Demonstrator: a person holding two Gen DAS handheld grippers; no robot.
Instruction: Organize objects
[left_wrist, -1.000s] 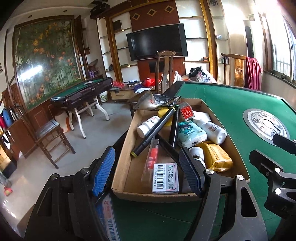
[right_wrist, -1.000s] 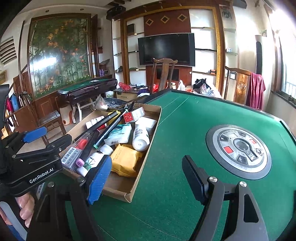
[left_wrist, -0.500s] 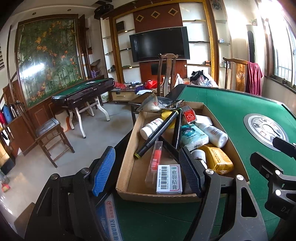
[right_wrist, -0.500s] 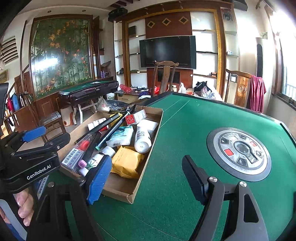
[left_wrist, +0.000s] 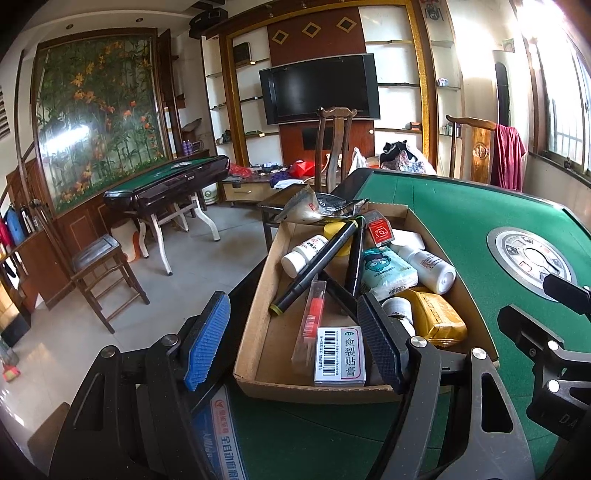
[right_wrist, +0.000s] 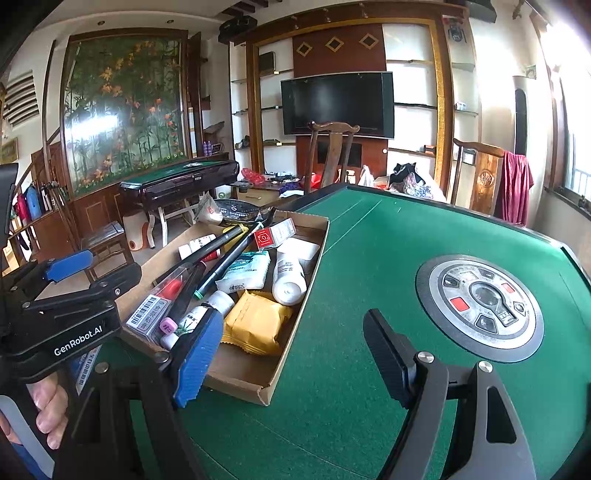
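Cardboard tray (left_wrist: 258, 384) of clutter, near items half hidden behind jaws

One cardboard tray (left_wrist: 255, 317), two black markers (left_wrist: 314, 269), three white bottles (left_wrist: 428, 264), one yellow packet (left_wrist: 436, 321).

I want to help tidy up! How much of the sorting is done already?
Nothing looks sorted yet. The cardboard box is a jumble: black markers, white bottle, yellow packet and barcode box lie piled together. Nothing is in hand: the left gripper and right gripper both have open, empty jaws. The green table beside the box is bare, so all the organizing is left.
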